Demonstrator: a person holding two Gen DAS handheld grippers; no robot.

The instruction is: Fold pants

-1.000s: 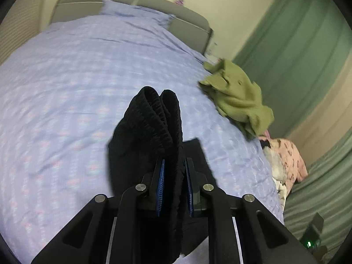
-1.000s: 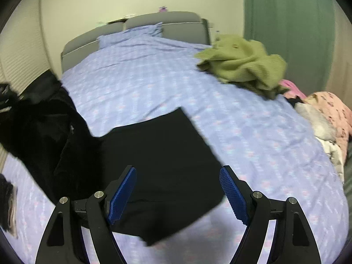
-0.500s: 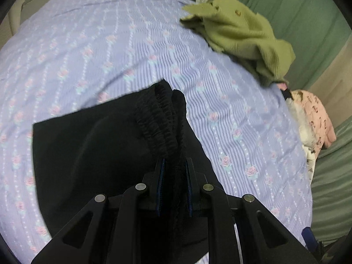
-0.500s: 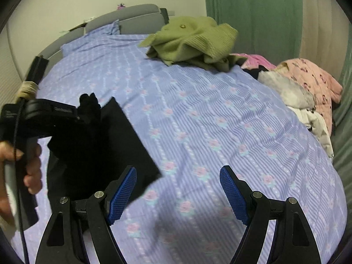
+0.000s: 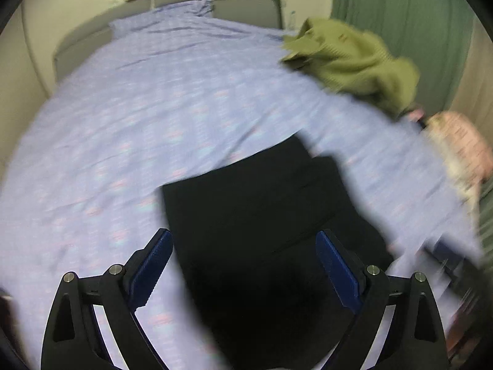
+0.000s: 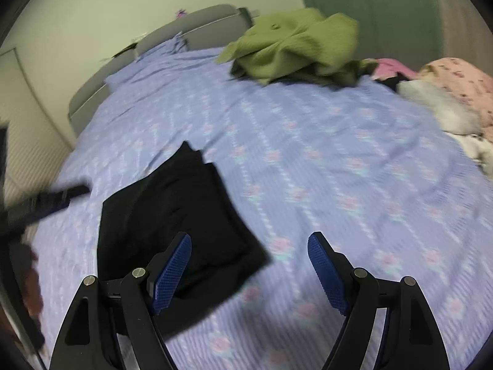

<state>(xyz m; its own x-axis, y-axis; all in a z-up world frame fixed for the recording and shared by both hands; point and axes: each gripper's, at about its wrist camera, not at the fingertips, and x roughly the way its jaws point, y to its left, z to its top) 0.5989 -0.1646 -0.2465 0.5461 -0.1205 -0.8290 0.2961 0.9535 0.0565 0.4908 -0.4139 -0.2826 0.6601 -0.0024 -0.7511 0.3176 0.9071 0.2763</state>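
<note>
The black pants lie folded flat on the lilac flowered bedsheet. My left gripper is open and empty above their near part. In the right wrist view the pants lie at lower left, and my right gripper is open and empty, its left finger over the pants' near right edge. The left gripper's dark body shows blurred at the left edge of that view. Both views are motion-blurred.
A green sweater lies crumpled at the far right of the bed. Pink and white clothes are heaped at the right edge. A grey headboard and green curtains stand behind.
My left gripper has opened and let go of the pants' waistband; the pants now lie folded on the bed. The left gripper has pulled back. The right gripper stayed open and swung a little.
</note>
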